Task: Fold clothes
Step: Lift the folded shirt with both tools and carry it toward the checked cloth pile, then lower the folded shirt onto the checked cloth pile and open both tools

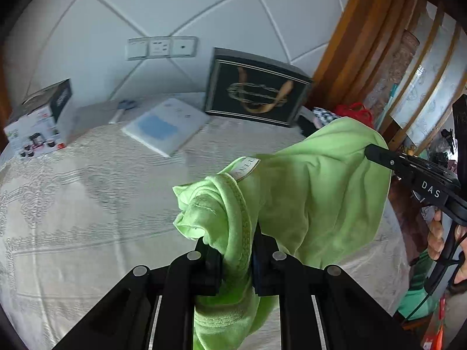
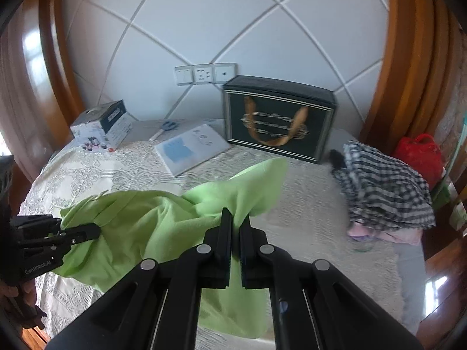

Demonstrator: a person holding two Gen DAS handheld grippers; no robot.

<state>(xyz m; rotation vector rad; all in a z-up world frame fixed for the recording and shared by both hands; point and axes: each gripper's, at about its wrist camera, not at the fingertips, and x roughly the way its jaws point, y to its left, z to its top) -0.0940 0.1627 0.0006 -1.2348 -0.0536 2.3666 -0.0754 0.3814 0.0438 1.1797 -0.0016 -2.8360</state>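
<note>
Both grippers clamped on one light green garment [image 2: 151,227], held bunched in the air above the cream patterned bedspread [image 1: 73,204], not yet laid out. Left gripper [image 1: 236,248] nearly shut on a thick wad near the ribbed collar [image 1: 239,215], label just above; right gripper [image 2: 236,221] pinched almost fully closed on a thinner fold of the cloth, with a loose flap standing up past the fingertips. Between the two grips, slack and twisted fabric, so no clean edge to fold along as yet. Best handling, as a judgement: draw the grippers apart until the cloth between them hangs taut and untwisted, then lower evenly onto the open middle of the bedspread, keeping well short of the black gift box [image 2: 277,119], the white booklet [image 2: 192,148] and the checked pile of clothes [image 2: 385,183] at the right. Worth regripping at the left, since a wad that thick may slip or drag the collar askew; a seam or shoulder would probably serve better than a bundle. Lower both ends together, flat and wrinkle-free, before any fold. Exact part held by the right gripper not clear from either view.
</note>
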